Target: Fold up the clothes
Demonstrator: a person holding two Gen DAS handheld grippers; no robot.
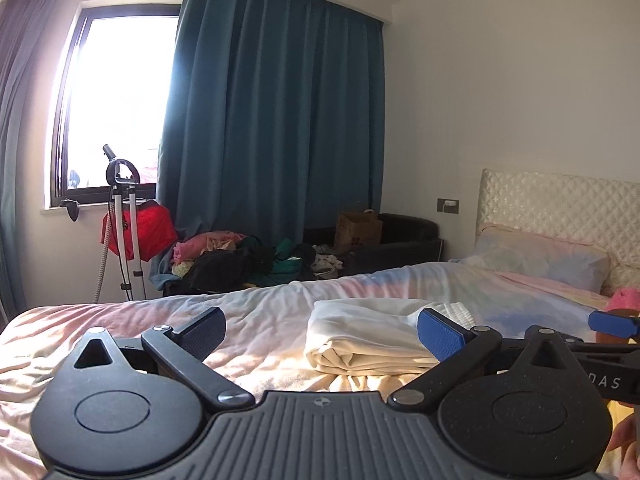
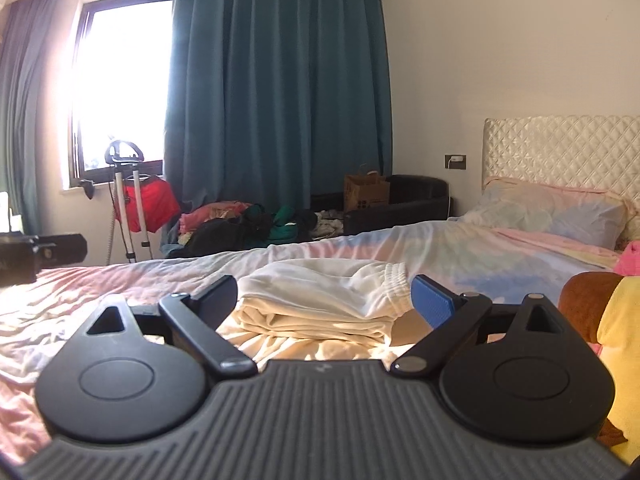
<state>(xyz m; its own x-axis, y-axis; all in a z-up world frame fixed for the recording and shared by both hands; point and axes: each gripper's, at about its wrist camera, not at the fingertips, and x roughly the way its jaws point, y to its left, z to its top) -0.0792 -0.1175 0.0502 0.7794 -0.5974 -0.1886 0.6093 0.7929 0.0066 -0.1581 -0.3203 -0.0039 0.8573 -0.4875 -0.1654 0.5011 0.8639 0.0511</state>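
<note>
A cream garment [image 1: 368, 336] lies folded in a flat stack on the pastel bedsheet [image 1: 160, 320], its elastic waistband [image 2: 394, 276] on the right side. My left gripper [image 1: 320, 330] hovers low over the bed just short of the stack, open, nothing between its fingers. My right gripper [image 2: 324, 298] also stands open, its fingers either side of the same folded garment [image 2: 320, 304] but short of it. The right gripper's blue fingertip [image 1: 612, 322] shows at the right edge of the left wrist view. The left gripper's dark body [image 2: 40, 254] shows at the left of the right wrist view.
A pillow [image 2: 548, 212] and quilted headboard [image 2: 560, 148] lie far right. A brown and yellow plush toy [image 2: 600, 320] sits at my right. Beyond the bed are a heap of clothes [image 2: 240, 224], a garment steamer [image 1: 124, 216], a paper bag [image 2: 366, 192] and blue curtains [image 2: 276, 80].
</note>
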